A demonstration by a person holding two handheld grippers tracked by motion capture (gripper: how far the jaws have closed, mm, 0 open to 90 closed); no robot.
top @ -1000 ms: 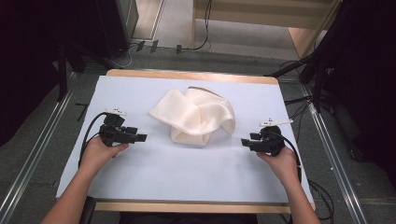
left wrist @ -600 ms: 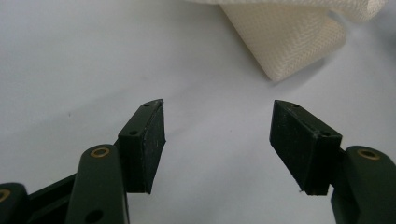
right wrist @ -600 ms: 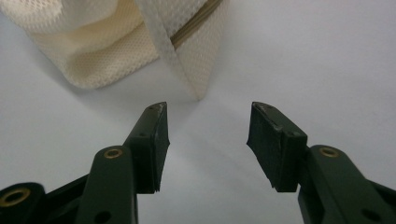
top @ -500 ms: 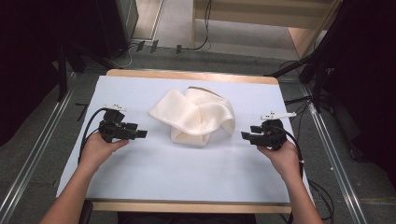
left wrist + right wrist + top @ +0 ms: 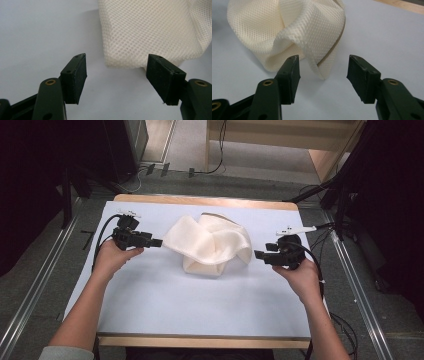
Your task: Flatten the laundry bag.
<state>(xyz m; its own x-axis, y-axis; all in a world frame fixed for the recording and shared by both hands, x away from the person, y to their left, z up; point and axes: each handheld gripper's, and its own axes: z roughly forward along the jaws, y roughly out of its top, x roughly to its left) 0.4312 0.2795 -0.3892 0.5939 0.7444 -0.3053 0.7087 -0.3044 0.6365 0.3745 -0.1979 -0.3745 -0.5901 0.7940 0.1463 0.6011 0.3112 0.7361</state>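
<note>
High view: left tongs [image 5: 156,242] have moved in since a second ago and now touch the cloth [image 5: 210,245] at its 9 o'clock edge; right tongs [image 5: 260,254] are near its 3 o'clock; a grasp looks imminent.
Left gripper view: tongs apart, nothing between; cloth is cream dimpled mesh.
Right gripper view: jaws just widened, empty; cloth crumpled mid-worktop [image 5: 387,32], in soft folds.

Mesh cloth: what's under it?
The crumpled mesh cloth lies on the pale blue table cover, which shows all around it. The right gripper view shows a tan band along a fold's inner edge. Anything beneath the folds is covered.
</note>
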